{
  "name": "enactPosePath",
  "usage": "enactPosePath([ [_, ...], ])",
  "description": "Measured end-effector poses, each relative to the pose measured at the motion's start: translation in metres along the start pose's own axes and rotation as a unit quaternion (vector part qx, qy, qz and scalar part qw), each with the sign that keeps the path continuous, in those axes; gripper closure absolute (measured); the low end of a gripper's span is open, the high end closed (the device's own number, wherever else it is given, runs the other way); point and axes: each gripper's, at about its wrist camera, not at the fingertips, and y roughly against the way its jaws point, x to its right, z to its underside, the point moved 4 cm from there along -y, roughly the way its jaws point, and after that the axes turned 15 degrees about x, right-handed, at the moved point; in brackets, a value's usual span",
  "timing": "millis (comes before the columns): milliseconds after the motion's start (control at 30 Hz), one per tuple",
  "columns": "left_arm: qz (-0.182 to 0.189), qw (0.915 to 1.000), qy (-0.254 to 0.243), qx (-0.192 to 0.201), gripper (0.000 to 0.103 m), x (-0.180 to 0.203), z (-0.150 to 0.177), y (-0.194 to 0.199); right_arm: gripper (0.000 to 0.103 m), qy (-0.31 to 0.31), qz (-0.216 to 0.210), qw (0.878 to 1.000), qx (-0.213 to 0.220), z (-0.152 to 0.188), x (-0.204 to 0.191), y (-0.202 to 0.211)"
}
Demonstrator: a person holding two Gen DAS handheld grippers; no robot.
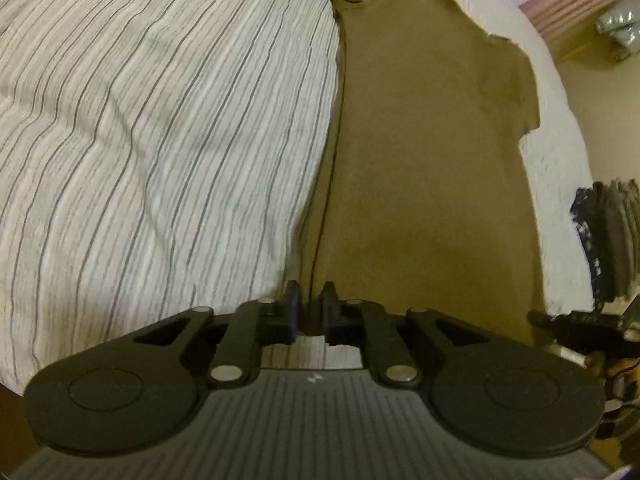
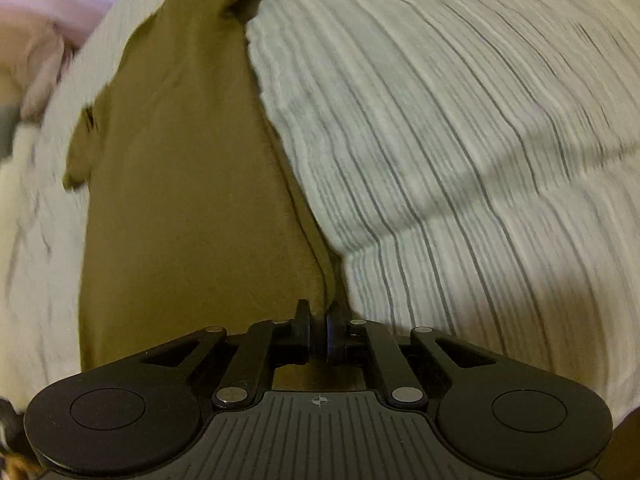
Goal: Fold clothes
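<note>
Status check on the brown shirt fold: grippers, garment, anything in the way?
Left gripper and right gripper both shut on brown shirt edge. Shirt half-folded lengthwise on striped bedding. Nothing in the way.

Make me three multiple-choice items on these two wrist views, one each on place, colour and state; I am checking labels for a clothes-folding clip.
1. What does the garment lie on?
A. a striped bedcover
B. a wooden floor
C. a glass table

2. What colour is the garment?
A. bright red
B. olive brown
C. navy blue

3. How does the left gripper stand?
A. wide open, well above the cloth
B. closed on the garment's edge
C. closed on a hanger

Key: 1 A, the striped bedcover spreads beside and under the cloth in both views. 2 B, it reads olive brown in both cameras. 3 B, the jaws sit nearly together with the garment's fold line running between them; the right gripper pinches the cloth likewise.
</note>
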Motion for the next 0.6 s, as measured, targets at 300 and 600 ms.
enactPosePath([
  [300, -0.036, 0.9953, 0.005, 0.09, 0.077, -0.039, -0.094, -0.003, 0.019, 0.018, 0.085, 0.991, 0.1, -0.065, 0.001, 0.013],
  [600, -0.018, 0.9851, -0.06, 0.16, 0.068, -0.048, -0.248, -0.087, 0.019, 0.076, 0.091, 0.975, 0.19, -0.17, -0.087, -0.071],
])
